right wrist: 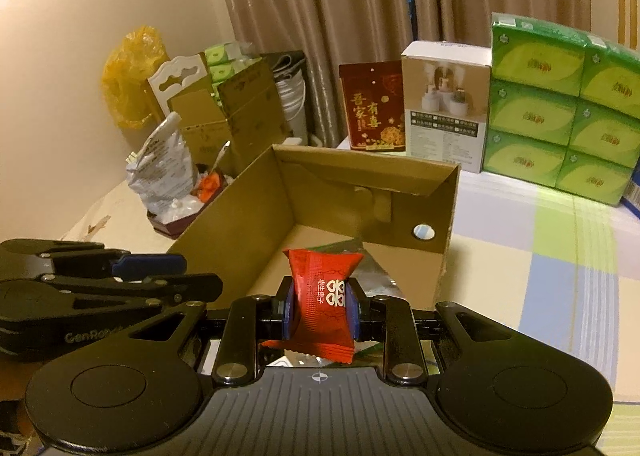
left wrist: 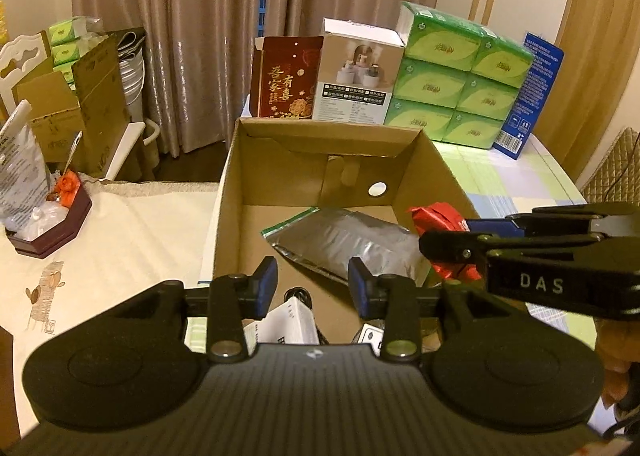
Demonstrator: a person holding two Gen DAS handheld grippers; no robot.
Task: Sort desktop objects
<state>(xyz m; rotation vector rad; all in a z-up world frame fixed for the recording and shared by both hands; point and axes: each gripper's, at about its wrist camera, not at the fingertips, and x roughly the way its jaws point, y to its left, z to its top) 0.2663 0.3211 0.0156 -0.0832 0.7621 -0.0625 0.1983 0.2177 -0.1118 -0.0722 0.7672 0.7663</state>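
An open cardboard box (left wrist: 230, 192) (right wrist: 448, 208) stands on the table ahead of both grippers. A silver foil pouch (left wrist: 348, 244) with a green zip edge lies on its floor. My right gripper (right wrist: 319, 314) is shut on a red candy packet (right wrist: 324, 296) with white characters, held over the box's near right corner; the same red candy packet (left wrist: 440, 218) shows in the left wrist view in front of the right gripper (left wrist: 448, 236). My left gripper (left wrist: 313, 284) is open and holds nothing, above the box's near edge. The left gripper (right wrist: 176, 276) also shows at the left of the right wrist view.
Behind the box stand a red gift box (left wrist: 286, 76), a white product box (left wrist: 358, 72), stacked green tissue packs (left wrist: 460, 76) and a blue box (left wrist: 532, 92). A dark red tray (left wrist: 52, 224) with bags sits left. White papers (left wrist: 288, 320) lie under my left gripper.
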